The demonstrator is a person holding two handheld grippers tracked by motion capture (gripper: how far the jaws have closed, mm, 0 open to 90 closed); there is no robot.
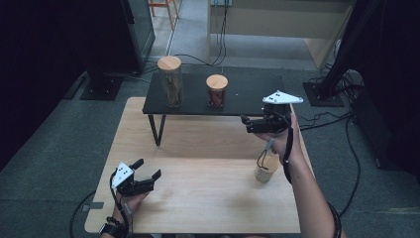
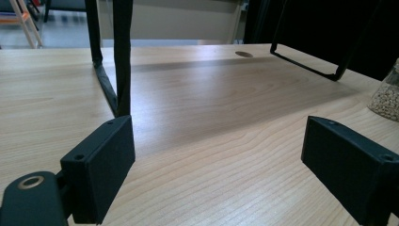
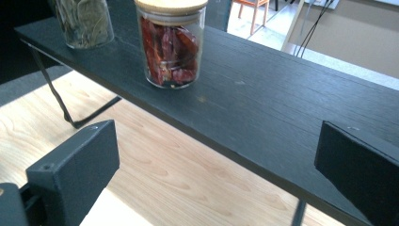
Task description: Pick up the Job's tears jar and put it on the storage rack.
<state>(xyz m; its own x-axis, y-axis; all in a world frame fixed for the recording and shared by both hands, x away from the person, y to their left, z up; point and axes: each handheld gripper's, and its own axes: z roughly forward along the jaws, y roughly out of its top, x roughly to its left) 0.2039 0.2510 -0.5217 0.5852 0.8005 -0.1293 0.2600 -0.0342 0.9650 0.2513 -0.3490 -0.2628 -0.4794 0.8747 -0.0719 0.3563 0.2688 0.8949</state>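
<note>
The wooden table (image 1: 198, 148) carries a black shelf (image 1: 247, 94) at its far side, taken here as the landmark. On the shelf stand a tall jar (image 1: 170, 82) at the left end and a shorter jar of red chillies (image 1: 217, 90) mid-shelf. A third small jar (image 1: 266, 168) sits in front of the shelf, below its right end. The right gripper (image 1: 243, 124) is held just before the shelf's right front edge, jaws spread and empty, aimed toward the chilli jar. The left gripper (image 1: 148, 168) rests well in front of the shelf, likewise spread and empty. An approach seems in hand; next, the chilli jar must be straddled and clamped.

Open shelf top (image 1: 247, 91) right of the chili jar (image 1: 217, 90); bare tabletop (image 1: 198, 163) beneath, shelf leg (image 1: 157, 130) at left.
</note>
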